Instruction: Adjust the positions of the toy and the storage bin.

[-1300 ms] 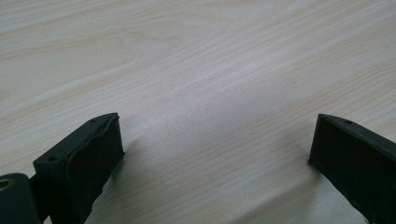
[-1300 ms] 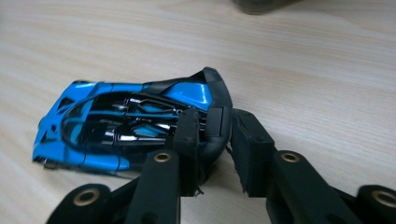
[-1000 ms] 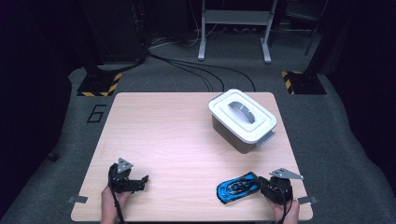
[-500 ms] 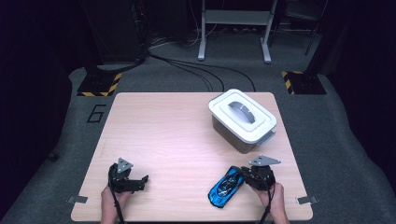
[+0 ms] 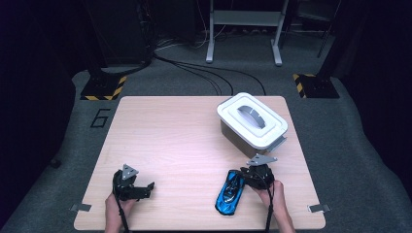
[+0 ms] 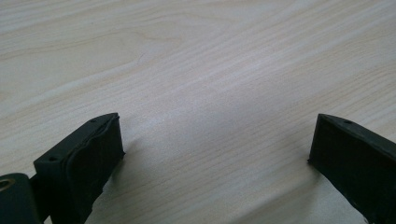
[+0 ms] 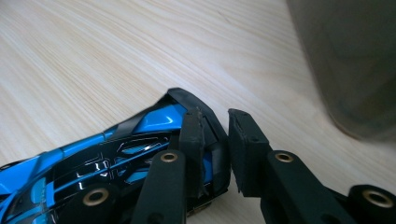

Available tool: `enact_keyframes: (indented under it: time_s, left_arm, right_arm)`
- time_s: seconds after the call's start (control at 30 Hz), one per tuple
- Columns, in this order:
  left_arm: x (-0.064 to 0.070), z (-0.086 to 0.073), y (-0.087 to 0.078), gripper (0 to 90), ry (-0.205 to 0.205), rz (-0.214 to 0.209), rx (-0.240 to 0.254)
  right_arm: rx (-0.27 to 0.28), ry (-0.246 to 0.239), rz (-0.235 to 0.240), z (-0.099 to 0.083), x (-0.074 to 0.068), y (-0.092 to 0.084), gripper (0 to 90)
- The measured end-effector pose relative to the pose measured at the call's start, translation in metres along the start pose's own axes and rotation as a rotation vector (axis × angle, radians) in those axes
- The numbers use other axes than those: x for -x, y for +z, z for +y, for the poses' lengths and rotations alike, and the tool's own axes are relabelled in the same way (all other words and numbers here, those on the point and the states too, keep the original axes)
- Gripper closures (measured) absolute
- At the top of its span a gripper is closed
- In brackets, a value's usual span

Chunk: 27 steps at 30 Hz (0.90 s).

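One blue toy car [image 5: 230, 192] sits on the desk [image 5: 175, 141] near your front edge, right of centre, and your right claw [image 5: 248, 178] is at its rear end. The right gripper view shows the claw nearly clenched: the left pad lies over the car's [image 7: 116, 158] dark rear corner while the other pad sits just off the bodywork, with a thin gap between the two, so I can't tell if anything is really pinched; to me it looks like a push or nudge, not a carry. Key relation: the car lies to the left of and slightly nearer you than that claw, long axis running diagonally, nose toward your edge of the desk, tail up toward the white lidded bin [image 5: 252, 124]. The bin stands just behind your right hand [image 5: 272, 191], lid on, grey handle on top. Your right hand is clearly the nearer one; the left claw [image 5: 145, 188] is well apart near the front left, jaws spread wide over bare wood, holding nothing [image 6: 210, 154]. Count: one car, one bin with one lid, two claws. Next move likely depends on getting a proper grip across the car's narrow width, my guess only.
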<state>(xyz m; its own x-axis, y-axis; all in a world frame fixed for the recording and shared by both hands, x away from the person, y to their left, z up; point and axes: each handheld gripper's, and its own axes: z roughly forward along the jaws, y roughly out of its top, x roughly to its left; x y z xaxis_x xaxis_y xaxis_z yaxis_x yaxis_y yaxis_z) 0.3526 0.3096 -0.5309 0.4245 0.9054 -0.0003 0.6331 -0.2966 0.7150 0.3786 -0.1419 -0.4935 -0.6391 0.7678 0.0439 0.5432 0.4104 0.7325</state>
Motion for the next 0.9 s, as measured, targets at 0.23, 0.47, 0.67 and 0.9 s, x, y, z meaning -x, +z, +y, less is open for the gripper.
enact_keyframes:
  time_s: [0.23,0.47,0.67,0.9]
  left_arm:
    - [0.0,0.0,0.0,2.7,0.0,0.0,0.0]
    - [0.0,0.0,0.0,2.7,0.0,0.0,0.0]
    - [0.0,0.0,0.0,2.7,0.0,0.0,0.0]
    - [0.0,0.0,0.001,2.7,-0.002,0.004,0.008]
  right_arm:
    - [0.011,0.036,-0.105,-0.003,-0.01,-0.015,67.0]
    - [-0.03,0.156,-0.126,-0.008,-0.009,-0.015,65.2]
    - [-0.049,0.225,-0.116,-0.004,-0.006,-0.009,75.4]
    - [-0.077,0.174,-0.107,0.005,-0.006,-0.003,81.1]
